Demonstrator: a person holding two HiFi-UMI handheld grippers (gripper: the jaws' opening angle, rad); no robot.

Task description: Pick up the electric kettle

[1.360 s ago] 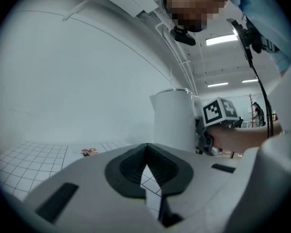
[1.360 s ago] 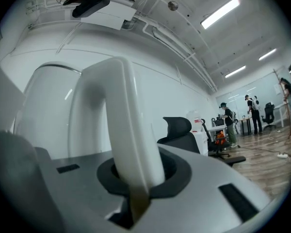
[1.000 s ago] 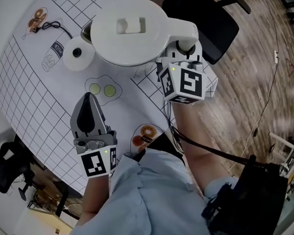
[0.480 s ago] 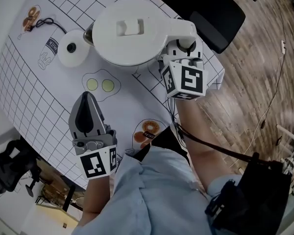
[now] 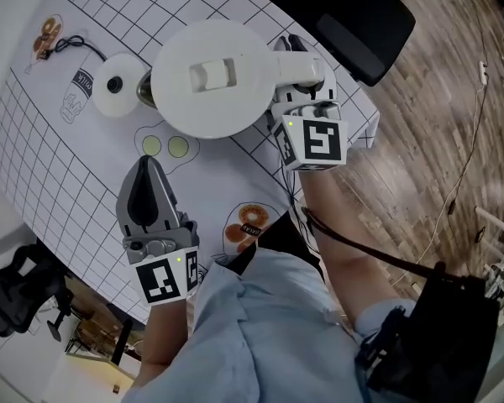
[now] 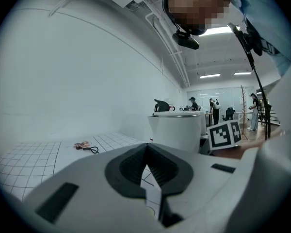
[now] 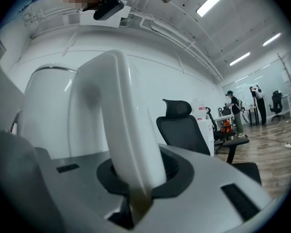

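Observation:
The white electric kettle point(image 5: 210, 78) shows from above, lid up, its handle point(image 5: 298, 65) on the right. My right gripper point(image 5: 302, 91) is shut on that handle. In the right gripper view the handle point(image 7: 119, 125) runs up between the pads of the right gripper point(image 7: 136, 188), with the kettle body point(image 7: 43, 115) to the left. Whether the kettle touches the table I cannot tell. Its round white base point(image 5: 113, 85) lies to the kettle's left, with a black cord point(image 5: 76, 44). My left gripper point(image 5: 149, 164) is shut and holds nothing, nearer the table's front. From the left gripper point(image 6: 146, 147) the kettle point(image 6: 177, 130) stands ahead.
The table point(image 5: 42, 158) carries a white grid mat with printed eggs point(image 5: 164, 147), a donut point(image 5: 252, 221) and a milk carton point(image 5: 81, 86). A black office chair point(image 5: 353, 15) stands past the table's right edge, over a wooden floor point(image 5: 454, 99).
The kettle has sunk a little toward the table with my right gripper still on its handle. My left gripper has stayed where it was.

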